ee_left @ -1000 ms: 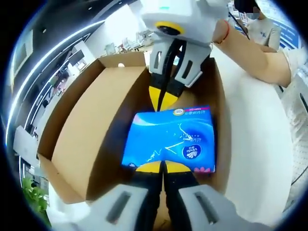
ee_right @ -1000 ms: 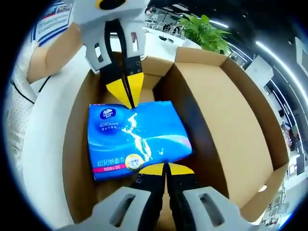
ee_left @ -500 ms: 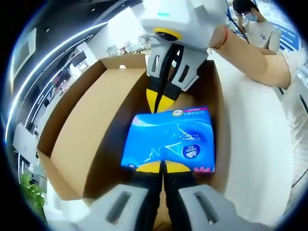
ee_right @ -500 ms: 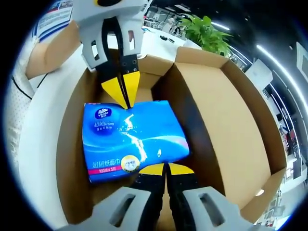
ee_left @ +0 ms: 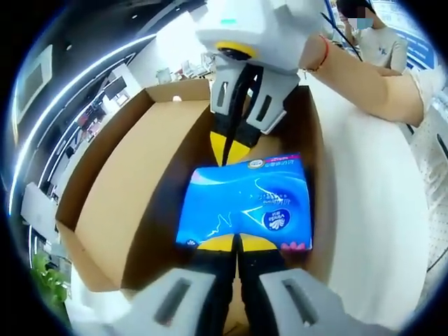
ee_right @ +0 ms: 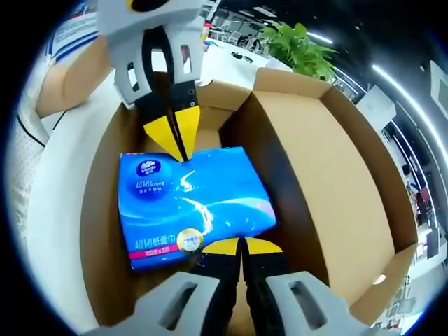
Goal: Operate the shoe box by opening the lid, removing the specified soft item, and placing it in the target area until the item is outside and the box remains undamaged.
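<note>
Left gripper view: we see the shoe box (ee_left: 119,210) open, its lid folded out toward 9 o'clock. A blue tissue pack (ee_left: 245,203) lies inside the box at centre, close to the wall at 3 o'clock. The left gripper (ee_left: 236,243) rises from 6 o'clock; its yellow-tipped jaws are pinched together on the pack's near edge. The right gripper (ee_left: 227,150) enters from 12 o'clock, jaws closed on the far edge. A person's forearm (ee_left: 364,77) lies at 2 o'clock over the white table (ee_left: 378,217).

Right gripper view: we see the same tissue pack (ee_right: 192,206) at centre of the shoe box (ee_right: 336,182), lid open toward 3 o'clock. The right gripper (ee_right: 230,246) clamps the pack from 6 o'clock, the left gripper (ee_right: 177,145) from 11 o'clock. A potted plant (ee_right: 301,45) stands at 1 o'clock beyond the box.
</note>
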